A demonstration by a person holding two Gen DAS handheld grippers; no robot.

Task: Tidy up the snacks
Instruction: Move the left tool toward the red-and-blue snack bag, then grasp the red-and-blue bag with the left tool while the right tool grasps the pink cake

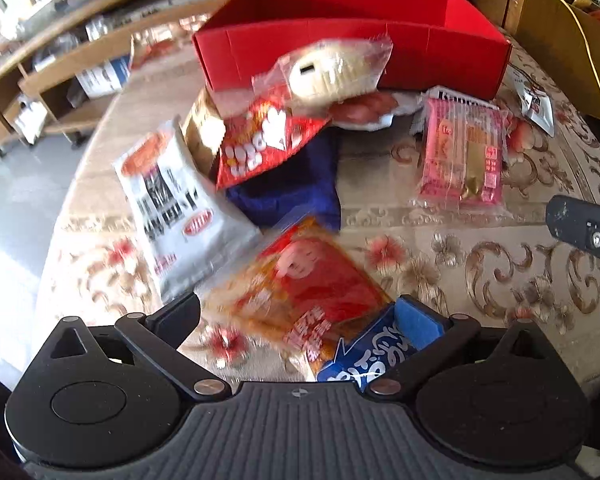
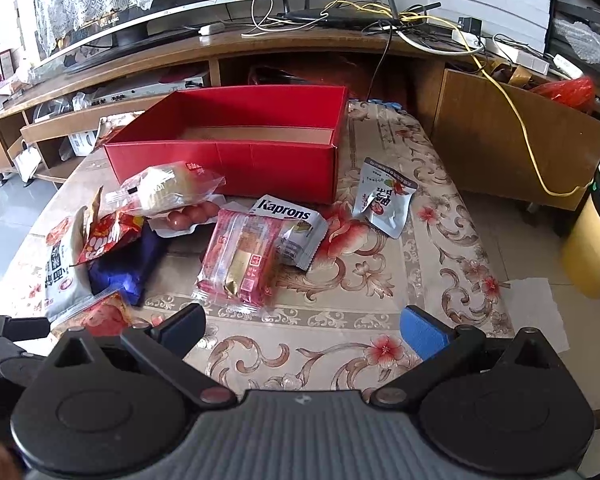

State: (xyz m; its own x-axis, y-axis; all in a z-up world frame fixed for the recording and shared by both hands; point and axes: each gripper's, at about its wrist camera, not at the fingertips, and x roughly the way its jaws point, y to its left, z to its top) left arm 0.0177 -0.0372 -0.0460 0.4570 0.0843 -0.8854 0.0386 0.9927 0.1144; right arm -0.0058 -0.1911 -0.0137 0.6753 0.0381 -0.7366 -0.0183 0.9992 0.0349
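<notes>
Left gripper spread wide around orange-red plastic snack packet; right gripper wide, empty, both near open red cardboard box

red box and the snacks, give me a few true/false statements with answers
1. The red box already holds several snack packets. False: only its bare bottom shows.
2. The pink packet lies partly over the Kaprons packet. True.
3. The right gripper is shut on the pink packet. False: it is open, holding nothing.
4. The small silver pouch lies apart from the pile, right of the box's front corner. True.
5. The left gripper is open, with an orange-red packet between its fingers. True.
</notes>
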